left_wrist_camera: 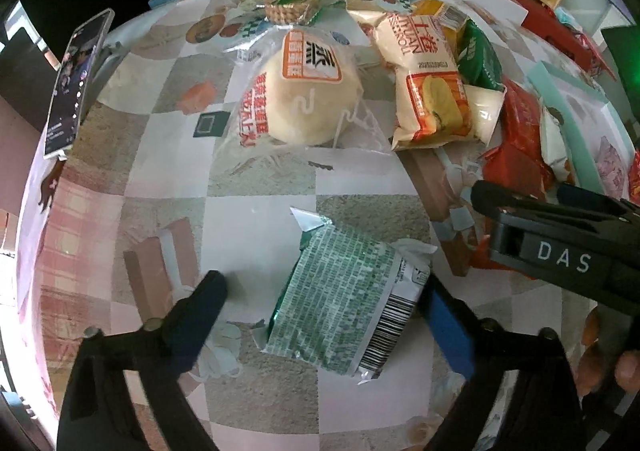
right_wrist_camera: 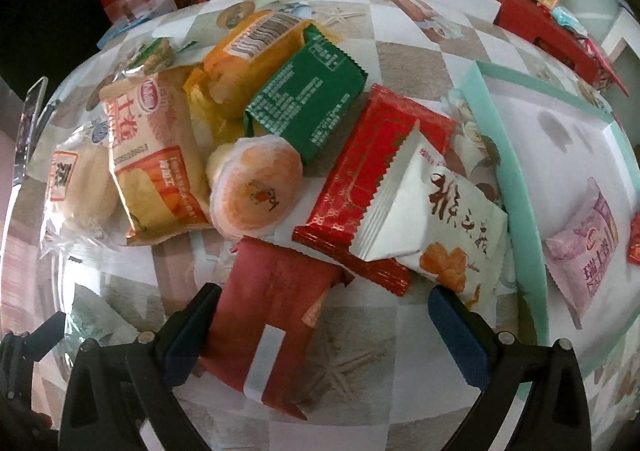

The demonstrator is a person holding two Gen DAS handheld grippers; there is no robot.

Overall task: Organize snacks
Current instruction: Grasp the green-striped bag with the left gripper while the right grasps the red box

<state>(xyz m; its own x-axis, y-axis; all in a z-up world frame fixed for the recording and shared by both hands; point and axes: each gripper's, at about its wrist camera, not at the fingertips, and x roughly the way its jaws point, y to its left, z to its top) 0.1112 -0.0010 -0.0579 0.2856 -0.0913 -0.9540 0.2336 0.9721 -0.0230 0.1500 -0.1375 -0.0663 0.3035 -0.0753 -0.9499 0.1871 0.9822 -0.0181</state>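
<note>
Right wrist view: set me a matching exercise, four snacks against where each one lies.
Snacks:
1. pink packet
2. green packet
3. round orange pastry
4. white packet

Places:
A. on top of the red wrapper
B. inside the mint-rimmed tray
C. against the yellow bag
D. just right of the cream-and-orange cake bag

Pairs: 1-B, 2-C, 3-D, 4-A

Green-and-white printed packet (left_wrist_camera: 344, 303) on a beige-and-white checked tablecloth (left_wrist_camera: 260, 179).
</note>
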